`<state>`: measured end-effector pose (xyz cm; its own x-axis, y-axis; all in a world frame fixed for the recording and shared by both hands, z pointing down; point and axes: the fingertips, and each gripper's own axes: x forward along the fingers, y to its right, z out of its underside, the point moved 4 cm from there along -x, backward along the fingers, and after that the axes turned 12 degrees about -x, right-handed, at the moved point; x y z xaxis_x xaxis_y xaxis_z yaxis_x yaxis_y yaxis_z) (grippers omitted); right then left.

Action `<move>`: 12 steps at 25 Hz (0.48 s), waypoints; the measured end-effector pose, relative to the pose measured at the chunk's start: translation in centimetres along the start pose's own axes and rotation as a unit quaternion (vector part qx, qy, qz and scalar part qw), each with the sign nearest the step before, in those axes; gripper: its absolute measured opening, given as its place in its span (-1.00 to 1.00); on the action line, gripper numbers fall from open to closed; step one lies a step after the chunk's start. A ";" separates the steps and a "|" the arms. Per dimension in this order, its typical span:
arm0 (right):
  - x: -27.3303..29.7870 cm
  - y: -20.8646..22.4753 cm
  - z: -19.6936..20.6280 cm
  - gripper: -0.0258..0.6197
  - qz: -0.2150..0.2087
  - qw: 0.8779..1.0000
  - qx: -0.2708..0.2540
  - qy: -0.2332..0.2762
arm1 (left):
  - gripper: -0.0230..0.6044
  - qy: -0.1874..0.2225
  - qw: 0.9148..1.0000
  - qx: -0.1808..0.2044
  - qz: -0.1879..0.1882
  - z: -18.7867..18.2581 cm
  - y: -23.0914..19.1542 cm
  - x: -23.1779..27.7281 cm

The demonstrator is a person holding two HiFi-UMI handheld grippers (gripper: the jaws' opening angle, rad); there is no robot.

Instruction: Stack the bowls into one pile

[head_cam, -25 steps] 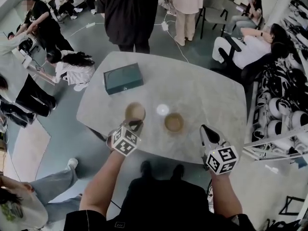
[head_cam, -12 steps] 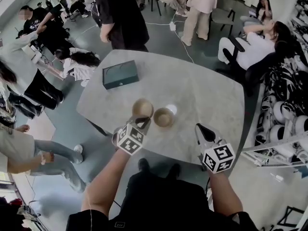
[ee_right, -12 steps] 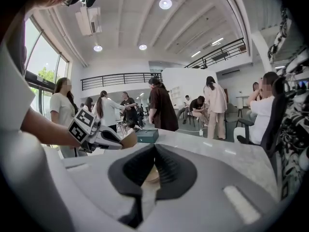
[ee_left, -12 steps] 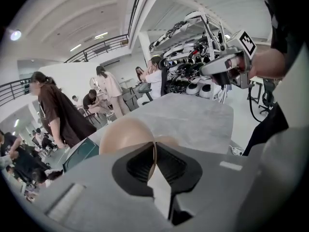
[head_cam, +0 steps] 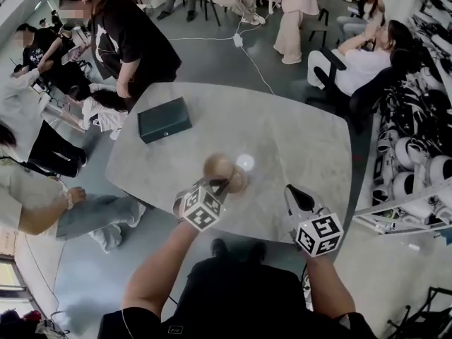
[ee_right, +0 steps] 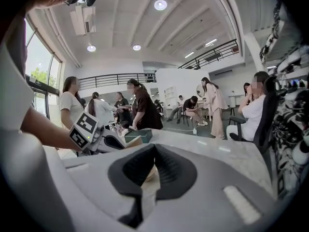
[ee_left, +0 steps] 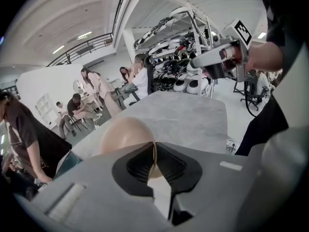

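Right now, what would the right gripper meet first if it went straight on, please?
Probably the tan bowl on the table, just beyond the right gripper, whose jaws are shut; depth is unclear.

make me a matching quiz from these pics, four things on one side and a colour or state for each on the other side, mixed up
Things:
1. left gripper
2. right gripper
3. box on the table
4. held bowl

Colour or state:
a. dark green
b. tan
c. shut, with nothing between its jaws
d. shut on the held bowl's rim

Pairs: 1-d, 2-c, 3-a, 4-b
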<state>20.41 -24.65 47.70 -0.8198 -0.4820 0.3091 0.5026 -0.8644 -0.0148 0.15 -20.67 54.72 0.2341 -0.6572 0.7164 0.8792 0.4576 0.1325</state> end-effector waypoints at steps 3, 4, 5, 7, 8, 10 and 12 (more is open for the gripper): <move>0.5 0.1 0.4 -0.91 0.013 1.000 0.007 -0.004 | -0.85 -0.012 0.999 0.022 0.023 0.4 0.3 1.7; 0.6 0.2 0.5 -0.91 0.016 1.000 0.008 -0.005 | -0.85 -0.018 0.999 0.030 0.030 0.6 0.6 2.3; 0.6 0.4 0.7 -0.91 0.018 1.000 0.009 -0.006 | -0.85 -0.024 0.998 0.037 0.035 0.7 0.8 2.9; 0.7 0.6 0.8 -0.91 0.020 1.000 0.012 -0.007 | -0.85 -0.038 0.997 0.051 0.045 1.0 1.2 3.9; 0.7 0.6 0.9 -0.91 0.022 1.000 0.013 -0.009 | -0.85 -0.044 0.996 0.058 0.050 1.1 1.3 4.3; 0.8 0.6 1.0 -0.91 0.028 0.999 0.019 -0.013 | -0.85 -0.056 0.994 0.073 0.061 1.6 1.4 4.9; 0.9 0.6 1.2 -0.91 0.033 0.999 0.024 -0.017 | -0.85 -0.070 0.991 0.087 0.071 2.1 1.5 5.6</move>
<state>20.36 -25.43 49.10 -0.7750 -0.5324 0.3404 0.5689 -0.8224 0.0090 1.89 -22.46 60.34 0.2804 -0.4948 0.8225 0.7534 0.6444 0.1308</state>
